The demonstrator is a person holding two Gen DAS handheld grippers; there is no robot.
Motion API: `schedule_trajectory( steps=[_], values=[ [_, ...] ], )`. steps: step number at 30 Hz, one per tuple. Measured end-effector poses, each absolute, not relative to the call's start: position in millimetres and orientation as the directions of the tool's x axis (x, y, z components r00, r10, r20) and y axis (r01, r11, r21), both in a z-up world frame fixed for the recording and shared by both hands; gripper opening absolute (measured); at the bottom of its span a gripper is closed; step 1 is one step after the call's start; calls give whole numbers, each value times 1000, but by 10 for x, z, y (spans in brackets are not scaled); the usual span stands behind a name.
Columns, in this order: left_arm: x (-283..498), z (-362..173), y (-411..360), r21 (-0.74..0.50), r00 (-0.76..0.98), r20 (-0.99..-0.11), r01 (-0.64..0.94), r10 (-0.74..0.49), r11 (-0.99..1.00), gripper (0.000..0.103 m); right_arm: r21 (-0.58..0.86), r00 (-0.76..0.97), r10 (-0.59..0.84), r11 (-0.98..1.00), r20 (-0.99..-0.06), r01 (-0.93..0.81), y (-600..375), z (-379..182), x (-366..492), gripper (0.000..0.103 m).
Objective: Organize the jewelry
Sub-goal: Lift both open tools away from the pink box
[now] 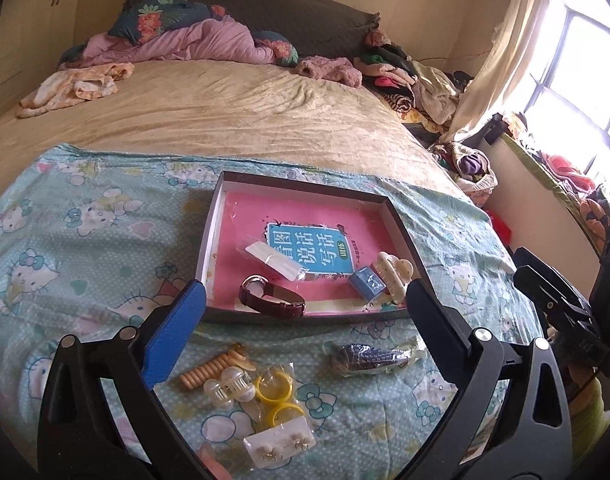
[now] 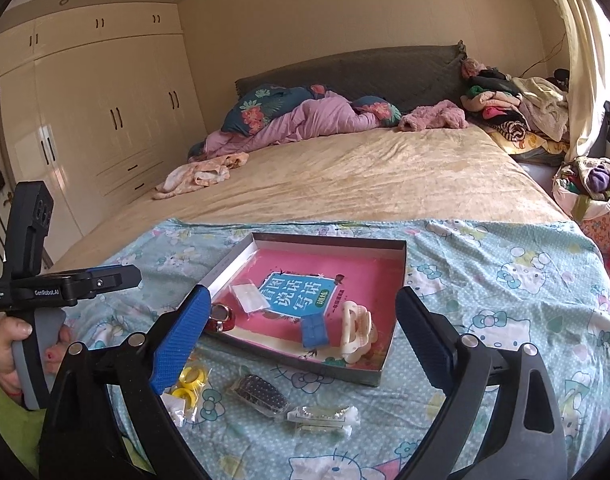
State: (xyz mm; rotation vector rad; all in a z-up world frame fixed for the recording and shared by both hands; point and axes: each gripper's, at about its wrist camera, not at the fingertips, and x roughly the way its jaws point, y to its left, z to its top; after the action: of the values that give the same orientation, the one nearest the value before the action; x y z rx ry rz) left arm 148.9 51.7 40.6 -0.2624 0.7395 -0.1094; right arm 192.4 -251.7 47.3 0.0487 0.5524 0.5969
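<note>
**Tray** (image 1: 209, 240). Shallow dark-walled box with a pink printed floor, centre of both views, resting on the cartoon-print sheet (image 1: 85, 216) at the foot of the bed.
- Wristwatch (image 1: 271, 298), brown strap, lower left corner of the tray.
- Clear packet (image 1: 273, 260) with a white strip, left of centre.
- Small blue box (image 1: 367, 284), lower right part of the tray.
- Cream hair claw (image 1: 393, 276), just beside the blue box, near the right wall.

**Loose pieces**, on the sheet below the tray, lower part of both views.
- Tan ridged clip (image 1: 211, 370) and pearly clip (image 1: 227, 388), touching, lower left of the left wrist view.
- Yellow rings (image 1: 275, 398) in clear wrap, just right of the clips.
- Earring card (image 1: 279, 446), white, bottom centre.
- Dark beaded piece (image 1: 369, 356) in a clear bag, lower right of centre.
- A further clear packet (image 2: 325, 416), contents too small to tell, bottom centre of the right wrist view.

**Tools.**
- Left gripper (image 1: 305, 300): jaws spread wide, nothing between them.
- Right gripper (image 2: 301, 308): jaws spread wide, nothing between them.

**Handling note.** The step in hand looks like choosing the next loose piece to put in the tray. Advice: take the wrapped pieces by the wrap's edge, since film will slide under the pads; separate the two clips before closing; set each piece on bare pink floor, apart from the watch.
</note>
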Motion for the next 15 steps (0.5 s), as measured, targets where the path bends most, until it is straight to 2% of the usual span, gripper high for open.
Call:
schedule_trajectory(
  steps=[15],
  values=[
    [1087,326,686,-281,747,-644,-28,-166,959,93,160,637,573,795,-515,-585,-2265,445,1622,93]
  ],
)
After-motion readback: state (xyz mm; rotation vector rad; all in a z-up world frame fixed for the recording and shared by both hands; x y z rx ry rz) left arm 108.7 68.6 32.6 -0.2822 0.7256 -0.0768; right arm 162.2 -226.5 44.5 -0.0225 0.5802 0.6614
